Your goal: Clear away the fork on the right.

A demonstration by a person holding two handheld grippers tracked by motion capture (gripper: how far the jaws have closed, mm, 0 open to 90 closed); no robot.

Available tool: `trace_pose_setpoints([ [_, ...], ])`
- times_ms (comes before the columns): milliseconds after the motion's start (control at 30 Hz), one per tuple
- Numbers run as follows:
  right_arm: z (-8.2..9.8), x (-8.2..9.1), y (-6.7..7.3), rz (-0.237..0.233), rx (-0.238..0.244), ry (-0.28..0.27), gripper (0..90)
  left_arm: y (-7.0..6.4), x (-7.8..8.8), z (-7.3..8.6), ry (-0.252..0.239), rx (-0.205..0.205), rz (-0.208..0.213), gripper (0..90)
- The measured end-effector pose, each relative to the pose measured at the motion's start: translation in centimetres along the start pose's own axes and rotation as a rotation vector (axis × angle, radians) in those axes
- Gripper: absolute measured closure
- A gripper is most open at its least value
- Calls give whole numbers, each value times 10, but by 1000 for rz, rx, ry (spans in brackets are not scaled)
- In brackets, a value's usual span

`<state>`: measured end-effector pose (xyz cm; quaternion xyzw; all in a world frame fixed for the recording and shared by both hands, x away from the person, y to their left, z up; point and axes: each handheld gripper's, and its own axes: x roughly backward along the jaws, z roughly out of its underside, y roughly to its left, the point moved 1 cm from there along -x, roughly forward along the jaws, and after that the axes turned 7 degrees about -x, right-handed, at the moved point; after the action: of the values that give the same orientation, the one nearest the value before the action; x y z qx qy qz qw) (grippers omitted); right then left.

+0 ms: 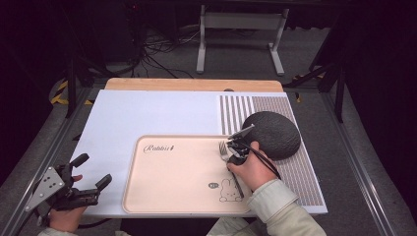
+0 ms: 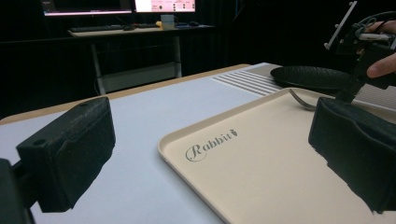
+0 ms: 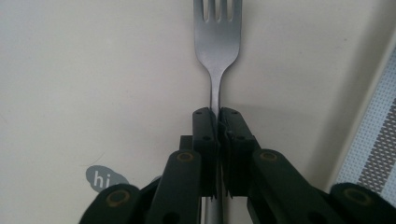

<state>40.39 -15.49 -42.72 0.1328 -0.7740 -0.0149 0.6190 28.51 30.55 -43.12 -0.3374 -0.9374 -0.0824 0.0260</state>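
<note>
Your right claw [image 3: 217,116] is closed tight on the handle of the grey metal fork [image 3: 217,37], which points forward over the beige rectangular plastic tray [image 1: 167,191] on the white counter [image 1: 147,113]. Your left claw [image 1: 93,172] is wide open and empty, near the tray's left edge. A dark round plate [image 1: 275,132] lies just beside the tray.

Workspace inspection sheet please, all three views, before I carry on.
Surface: white mat, striped band at right, over a wooden table.
Job's things: beige tray; fork over the tray; dark round plate beyond the tray's right corner.
Clutter: nothing seen.
Grippers: right gripper shut on the fork's handle; left gripper open, off the tray's left.
Cables: black cable over the right hand.
Surroundings: dark room, desk with monitors.
</note>
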Motion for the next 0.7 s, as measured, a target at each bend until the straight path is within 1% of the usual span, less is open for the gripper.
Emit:
trace_pose_setpoints([
  [100, 0, -1, 0, 3, 3, -2, 852, 0, 0, 0, 0, 1, 0, 12],
  [133, 0, -2, 0, 1, 5, 4, 850, 0, 0, 0, 0, -1, -2, 12],
  [200, 1, -2, 0, 1, 9, 2, 833, 0, 0, 0, 1, -1, 0, 12],
  [400, 0, 2, 0, -10, 22, -17, 717, 0, 0, 0, 0, -2, -1, 12],
  [467, 0, 4, 0, -27, 31, -30, 661, 0, 0, 0, 0, -1, -1, 12],
  [533, -1, 6, -1, -49, 52, -59, 563, 0, 0, 0, 1, -1, -1, 12],
  [567, -2, 8, -1, -74, 70, -96, 508, 0, 0, 0, 1, 0, 0, 11],
  [600, -2, 9, -1, -90, 88, -121, 469, 0, 0, 0, 2, 1, 0, 11],
  [633, -2, 9, -1, -90, 88, -121, 469, 0, 0, 0, 5, 0, 1, 11],
  [667, -3, 12, 0, -109, 130, -163, 403, 0, 0, 0, 8, -1, 2, 11],
  [700, -3, 13, 2, -117, 154, -175, 384, 0, 0, 0, 8, 0, 2, 11],
])
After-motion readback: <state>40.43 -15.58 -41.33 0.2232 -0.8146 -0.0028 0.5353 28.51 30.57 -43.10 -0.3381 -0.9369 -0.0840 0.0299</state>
